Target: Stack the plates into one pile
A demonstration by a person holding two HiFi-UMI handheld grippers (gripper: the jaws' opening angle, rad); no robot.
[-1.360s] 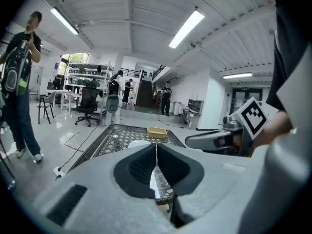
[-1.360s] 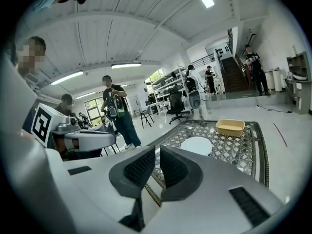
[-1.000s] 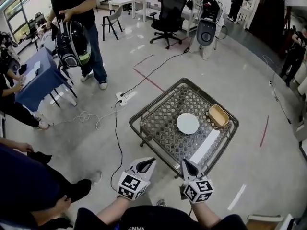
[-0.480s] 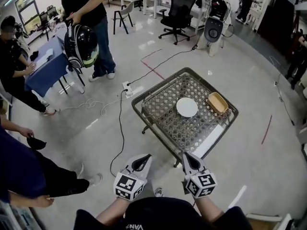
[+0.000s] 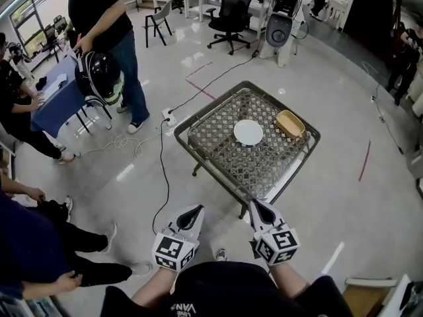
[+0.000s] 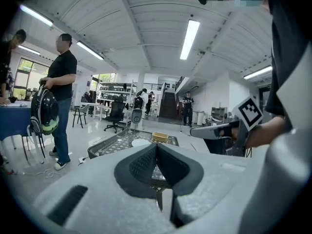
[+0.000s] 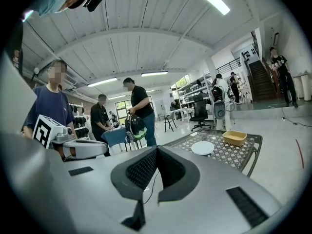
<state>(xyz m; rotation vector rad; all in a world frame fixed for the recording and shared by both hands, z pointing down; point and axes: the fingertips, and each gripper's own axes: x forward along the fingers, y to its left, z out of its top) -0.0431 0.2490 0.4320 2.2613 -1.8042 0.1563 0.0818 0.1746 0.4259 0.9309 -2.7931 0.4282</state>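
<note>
Plate (image 5: 248, 132) central on table (image 5: 218, 157), bare mesh around, dish (image 5: 289, 123) near rim

A black office chair (image 5: 232, 15) stands beyond the mesh table's (image 5: 218, 144) far corner; a power strip (image 5: 168, 116) lies off its left corner.

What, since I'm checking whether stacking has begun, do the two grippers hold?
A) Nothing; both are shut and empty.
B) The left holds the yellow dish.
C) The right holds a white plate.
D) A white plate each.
A: each gripper view shows the jaws together with nothing between them. In the head view the left gripper and right gripper are well short of the white plate and yellow dish lying on the table.
</note>
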